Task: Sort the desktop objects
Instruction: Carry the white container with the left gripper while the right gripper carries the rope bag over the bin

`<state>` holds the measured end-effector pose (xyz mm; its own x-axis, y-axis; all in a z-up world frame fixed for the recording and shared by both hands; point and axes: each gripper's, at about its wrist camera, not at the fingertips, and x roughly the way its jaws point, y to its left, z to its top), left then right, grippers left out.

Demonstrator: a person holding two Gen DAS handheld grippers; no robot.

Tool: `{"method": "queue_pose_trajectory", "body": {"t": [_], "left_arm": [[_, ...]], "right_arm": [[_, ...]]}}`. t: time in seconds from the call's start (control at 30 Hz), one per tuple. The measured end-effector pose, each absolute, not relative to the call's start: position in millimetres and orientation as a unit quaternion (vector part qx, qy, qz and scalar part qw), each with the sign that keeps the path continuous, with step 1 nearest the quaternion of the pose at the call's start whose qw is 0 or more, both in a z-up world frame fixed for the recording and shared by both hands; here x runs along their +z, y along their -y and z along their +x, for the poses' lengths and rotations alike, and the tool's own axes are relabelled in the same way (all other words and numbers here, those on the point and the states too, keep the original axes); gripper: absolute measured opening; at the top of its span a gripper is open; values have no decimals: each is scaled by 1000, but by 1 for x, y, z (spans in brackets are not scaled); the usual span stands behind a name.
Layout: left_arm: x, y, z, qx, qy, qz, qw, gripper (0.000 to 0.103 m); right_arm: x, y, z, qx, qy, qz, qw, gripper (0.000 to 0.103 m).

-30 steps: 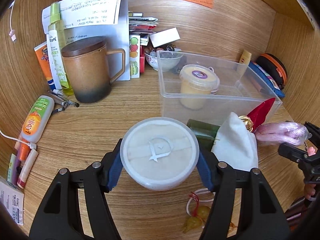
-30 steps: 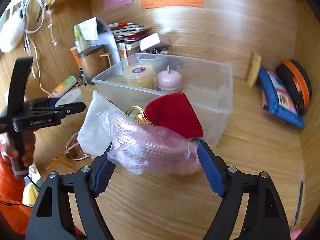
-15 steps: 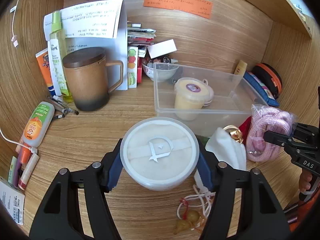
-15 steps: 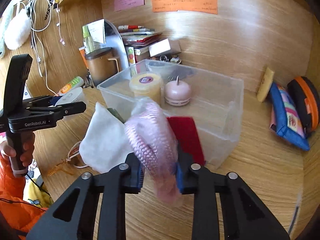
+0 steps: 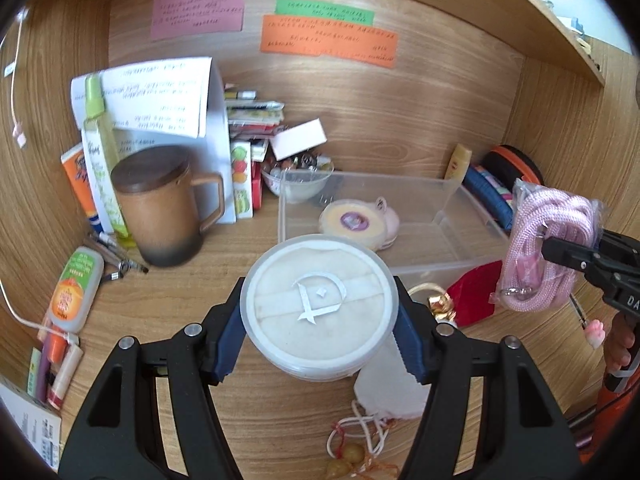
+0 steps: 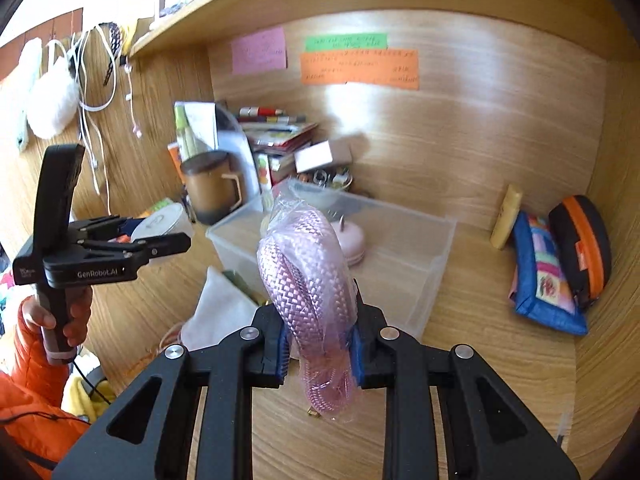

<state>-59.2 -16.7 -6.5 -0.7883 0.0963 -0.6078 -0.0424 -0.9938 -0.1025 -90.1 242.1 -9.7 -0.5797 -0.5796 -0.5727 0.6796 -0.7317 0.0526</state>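
A round white container [image 5: 319, 312], its clear lid showing a white puff with a ribbon loop, sits clamped between the blue pads of the left gripper [image 5: 320, 322], whose jaws stand about half open around its sides. It is held in the air above the wooden desk [image 5: 192, 292], near the front wall of a clear plastic bin [image 5: 404, 200]. The left gripper tilts downward toward the desk; in the right wrist view a hand [image 6: 60, 320] in an orange sleeve [image 6: 24, 400] grips its upright black handle at the left.

The right gripper [image 6: 319, 350] is nearly closed, its pads pinching a bagged coil of pink braided rope [image 6: 308, 280], which stands up out of the jaws and hangs a little below them. It too is clear of the desk, to the right of the white container and near the bin's near right corner.

Inside the bin stand a yellow lidded jar [image 5: 352, 222] and a pink candle [image 6: 352, 240], touching each other. On the desk below the grippers lie a white cloth pouch [image 6: 220, 312], a red pouch [image 5: 472, 300] and a small gold bell [image 5: 438, 304]. Far left stands a brown lidded mug [image 5: 160, 208]; far right, a blue patterned pouch [image 6: 548, 276] leans beside a black-and-orange case [image 6: 580, 248].
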Motion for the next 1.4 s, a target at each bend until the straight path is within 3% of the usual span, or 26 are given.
{"method": "queue_pose_trajectory", "body": {"t": [0.63, 1.4], "left_arm": [[21, -1, -108, 946, 26, -318, 63, 65], [1, -41, -171, 927, 9, -355, 117, 65]], "right_arm": [[28, -231, -141, -899, -74, 249, 353, 21], [-17, -217, -206, -883, -54, 315, 343, 21]]}}
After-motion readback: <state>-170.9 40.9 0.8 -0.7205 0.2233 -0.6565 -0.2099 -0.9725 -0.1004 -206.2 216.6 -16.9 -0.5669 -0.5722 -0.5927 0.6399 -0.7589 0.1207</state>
